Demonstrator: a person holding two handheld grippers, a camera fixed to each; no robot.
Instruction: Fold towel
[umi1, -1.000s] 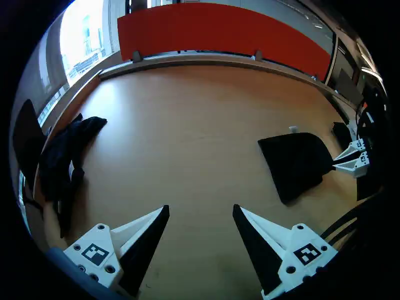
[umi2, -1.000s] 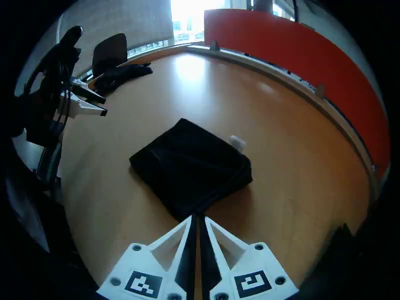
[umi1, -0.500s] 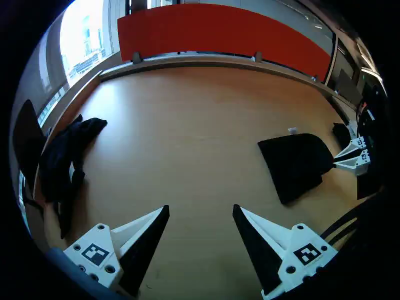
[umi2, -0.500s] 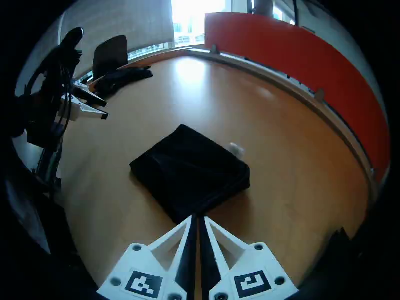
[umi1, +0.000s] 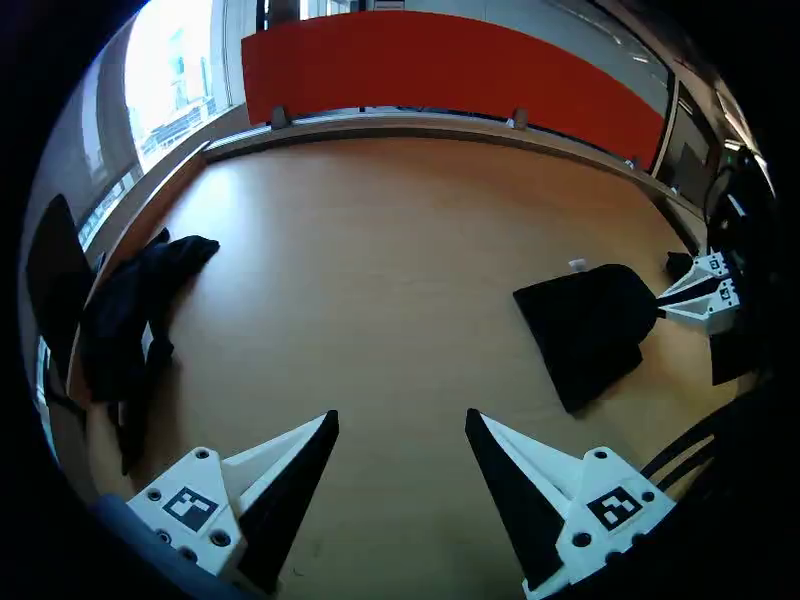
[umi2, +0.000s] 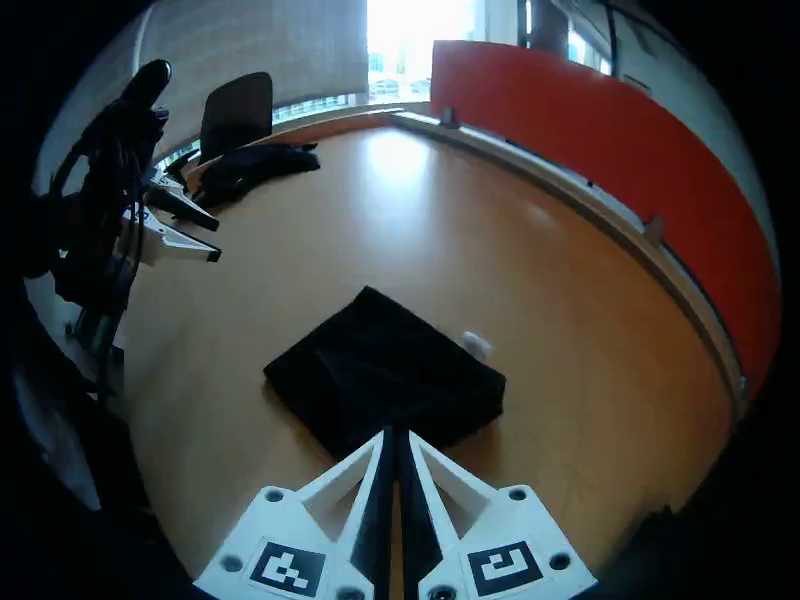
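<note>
The black towel lies folded into a flat, roughly square pad on the wooden table, just under centre in the right gripper view and out at 3 o'clock in the left gripper view; a small white object sits just beside its edge at 2 o'clock. The right gripper has its fingers drawn together with only a thin slit between them, tips at the towel's near corner at 6 o'clock; whether any cloth is pinched there I cannot tell. The left gripper hangs over bare wood well apart from the towel, fingers spread wide with nothing between them. In its view a dark garment is heaped at the table's edge at 9 o'clock, beside a dark chair; a red partition runs along the far edge at 12 o'clock; a bright window stands at 11 o'clock.
</note>
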